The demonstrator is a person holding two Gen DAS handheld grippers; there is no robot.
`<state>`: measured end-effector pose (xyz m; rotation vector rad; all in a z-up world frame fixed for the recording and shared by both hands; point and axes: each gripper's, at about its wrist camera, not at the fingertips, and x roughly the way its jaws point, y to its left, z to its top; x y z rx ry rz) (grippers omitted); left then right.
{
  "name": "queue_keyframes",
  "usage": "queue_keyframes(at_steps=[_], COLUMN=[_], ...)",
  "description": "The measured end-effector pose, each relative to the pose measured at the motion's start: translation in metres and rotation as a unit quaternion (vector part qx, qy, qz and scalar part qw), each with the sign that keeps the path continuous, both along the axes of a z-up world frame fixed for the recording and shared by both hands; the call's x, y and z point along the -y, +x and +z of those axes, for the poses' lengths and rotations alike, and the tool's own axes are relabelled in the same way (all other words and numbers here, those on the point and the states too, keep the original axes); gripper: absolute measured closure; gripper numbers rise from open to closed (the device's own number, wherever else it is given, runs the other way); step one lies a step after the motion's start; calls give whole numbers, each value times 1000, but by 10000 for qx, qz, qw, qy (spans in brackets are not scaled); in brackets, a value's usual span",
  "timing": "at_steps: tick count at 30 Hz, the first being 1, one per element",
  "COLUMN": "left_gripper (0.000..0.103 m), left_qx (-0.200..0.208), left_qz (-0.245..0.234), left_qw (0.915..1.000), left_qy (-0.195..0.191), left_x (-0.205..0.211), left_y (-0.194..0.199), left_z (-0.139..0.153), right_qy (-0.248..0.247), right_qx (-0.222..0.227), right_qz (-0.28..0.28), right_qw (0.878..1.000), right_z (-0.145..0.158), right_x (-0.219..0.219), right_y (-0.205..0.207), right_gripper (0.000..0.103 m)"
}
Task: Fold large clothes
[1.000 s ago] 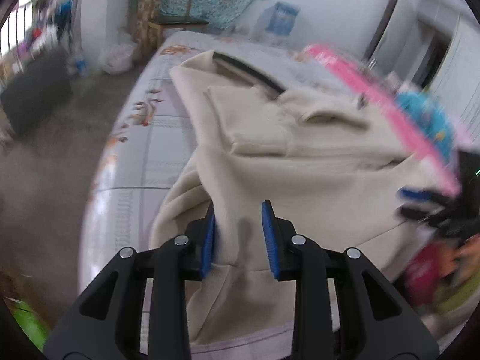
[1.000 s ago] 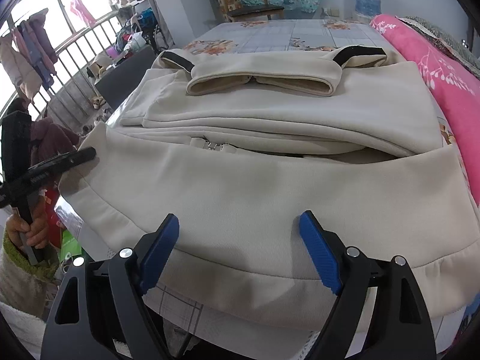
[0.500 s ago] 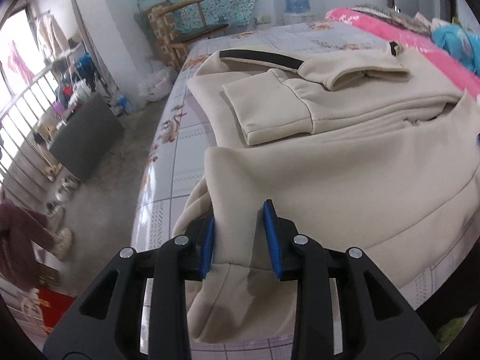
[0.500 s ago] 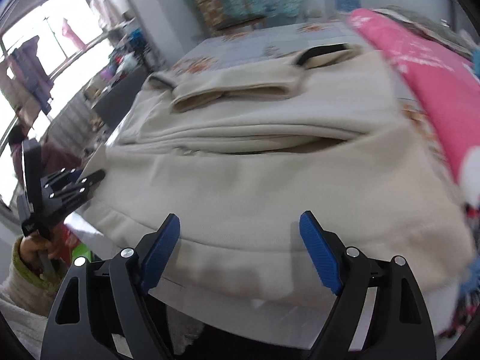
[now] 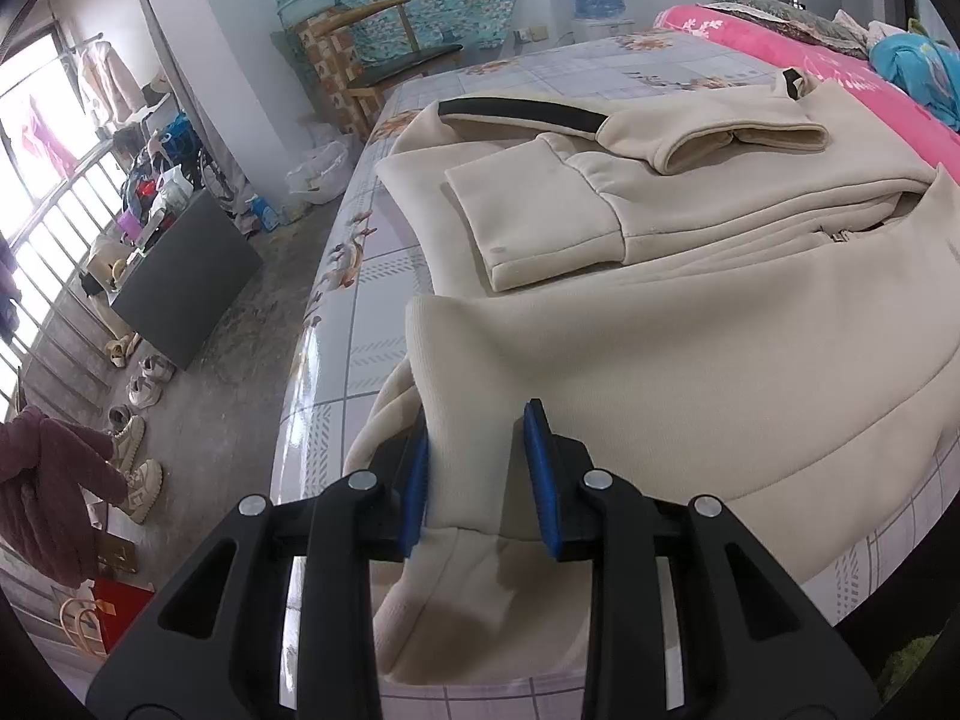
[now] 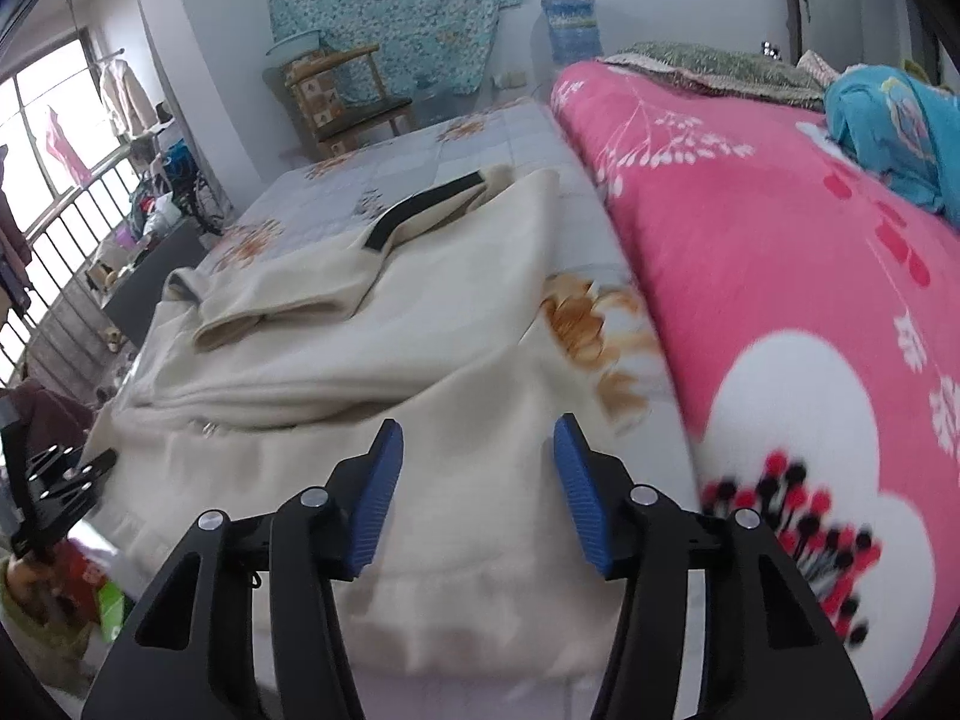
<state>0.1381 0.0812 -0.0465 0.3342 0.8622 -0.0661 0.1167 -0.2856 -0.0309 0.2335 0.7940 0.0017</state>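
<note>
Cream jacket (image 5: 690, 312) lies flat on the bed (image 5: 384, 276), collar toward the upper frame, hem toward the lower edge; the hem runs left-right across both views.

Left gripper (image 5: 477, 474): fingers clenched on the hem's left corner, a fold of fabric pinched between the blue pads and draping below them off the bed edge.

Right gripper (image 6: 474, 492): jaws closing, cream hem fabric sits under and between the fingers, pads not yet pressing it. It sits at the hem's right end, just beside the pink blanket (image 6: 780, 312).

Key relation: the two grippers bracket the hem end to end, so the likely next fold goes hem-to-collar, away from both cameras.

Left view shows the folded-in sleeve (image 5: 540, 234) and its cuff; right view doesn't. Right view alone shows the left gripper in profile at its lower left, plus the jacket's right edge against the blanket.
</note>
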Motion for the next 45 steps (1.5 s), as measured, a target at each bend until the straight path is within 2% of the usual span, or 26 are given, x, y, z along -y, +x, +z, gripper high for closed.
queue_keyframes(at_steps=[6, 13, 18, 25, 30, 32, 38, 45], left_gripper=[75, 75, 75, 75, 75, 75, 75, 75], left_qx=[13, -26, -28, -42, -50, -55, -73, -75], left_qz=[11, 57, 64, 75, 95, 105, 125, 126], left_qw=[10000, 10000, 10000, 10000, 9999, 9999, 9999, 9999], left_qy=[31, 0, 35, 23, 24, 29, 39, 50], left_x=[0, 1, 3, 4, 4, 4, 4, 4], left_y=[0, 1, 1, 1, 1, 2, 3, 3], left_z=[0, -1, 0, 0, 1, 0, 0, 0], right_qy=[92, 115, -155, -470, -959, -1148, -1636, -1685], right_qx=[-174, -264, -322, -406, -421, -438, -498, -521], right_qz=[10, 144, 223, 231, 255, 293, 294, 253], right_qw=[9998, 9995, 9991, 9978, 9942, 9920, 9848, 9840], right_z=[-15, -17, -15, -23, -19, -18, -21, -22], right_x=[13, 9, 3, -5, -19, -24, -35, -36], right_y=[27, 15, 11, 30, 21, 18, 17, 18], right_gripper=[58, 60, 62, 68, 82, 84, 85, 84])
